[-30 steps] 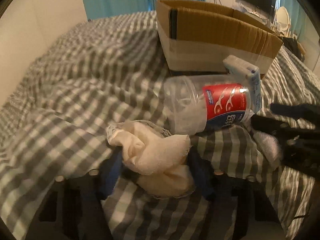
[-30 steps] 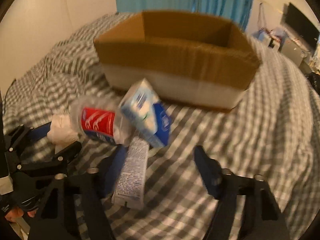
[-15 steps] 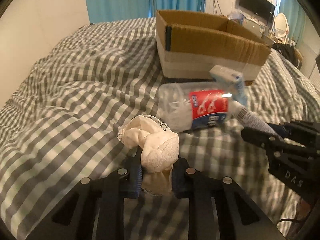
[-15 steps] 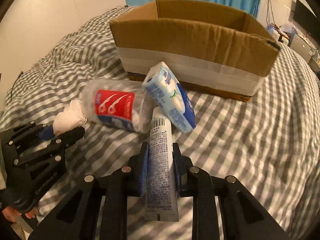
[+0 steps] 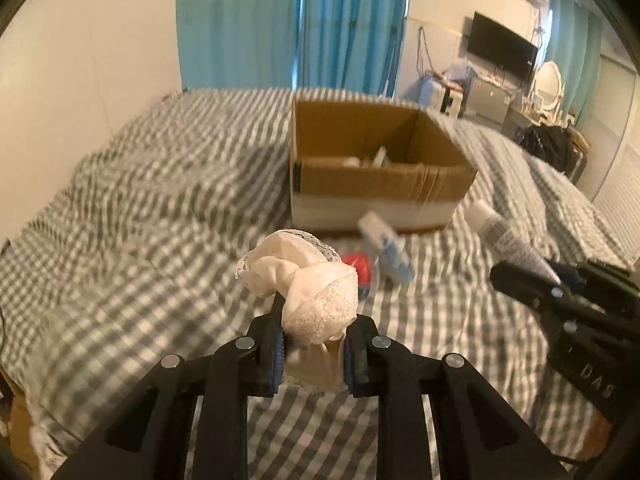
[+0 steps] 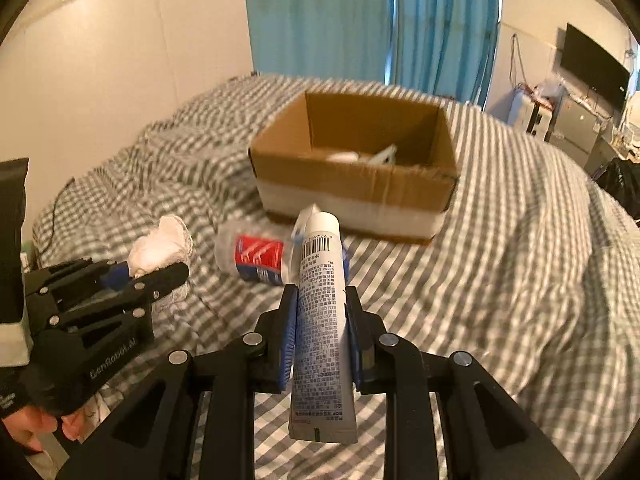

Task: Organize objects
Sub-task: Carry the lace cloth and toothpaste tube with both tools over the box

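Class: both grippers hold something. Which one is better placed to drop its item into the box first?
Probably the right gripper: its tube points at the box. The left gripper, holding the cloth, sits further left.

The grey-and-white checked bedspread (image 6: 500, 264) is soft, matt woven cloth, rumpled into folds. The brown cardboard box (image 6: 360, 184) looks dull and papery, with a smooth white band round its base. The cream lace-edged cloth bundle (image 5: 308, 284) is limp fabric. The white printed tube (image 6: 322, 320) has a smooth plastic skin. The clear red-labelled container (image 6: 252, 256) is glossy plastic.
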### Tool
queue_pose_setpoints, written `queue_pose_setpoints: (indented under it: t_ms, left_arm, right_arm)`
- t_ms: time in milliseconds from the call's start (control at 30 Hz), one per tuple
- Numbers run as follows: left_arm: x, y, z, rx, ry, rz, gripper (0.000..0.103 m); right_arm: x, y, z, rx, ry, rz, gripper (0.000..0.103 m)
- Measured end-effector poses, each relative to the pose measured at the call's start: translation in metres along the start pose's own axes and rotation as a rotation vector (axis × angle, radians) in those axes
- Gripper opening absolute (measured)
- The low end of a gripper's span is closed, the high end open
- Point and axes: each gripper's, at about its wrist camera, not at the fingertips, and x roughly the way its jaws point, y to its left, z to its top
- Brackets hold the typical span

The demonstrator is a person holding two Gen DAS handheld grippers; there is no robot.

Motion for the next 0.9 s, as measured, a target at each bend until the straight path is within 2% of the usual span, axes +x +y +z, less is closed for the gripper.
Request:
queue_pose_setpoints:
  t_ms: [233,433,633,733,900]
  left_arm:
    - [-0.026,-0.015,0.045,0.018,-0.081,-0.030,0.023]
    - [-0.030,-0.028,0.098,0.023,-0.134,-0.042,0.023]
    - [-0.014,-0.044,0.147,0.052,-0.168,-0.062,0.023]
    - [0.004,-0.049,0.170,0.040,-0.177,-0.070,0.023]
    - [0.044,-0.056,0.189,0.051,-0.158,-0.058,0.023]
  right_arm:
    - [-0.028,-0.003,0.024,-0.012,-0.075,-0.006,0.021]
    - [-0.048,-0.015,0.065,-0.021,-0.160,-0.014,0.021]
    - [-0.050,-0.034,0.116,-0.024,-0.221,0.004,0.021]
    - [-0.040,-0.043,0.144,-0.033,-0.235,0.011,0.021]
    - [-0.011,-0.057,0.173,-0.045,-0.243,0.018,0.021]
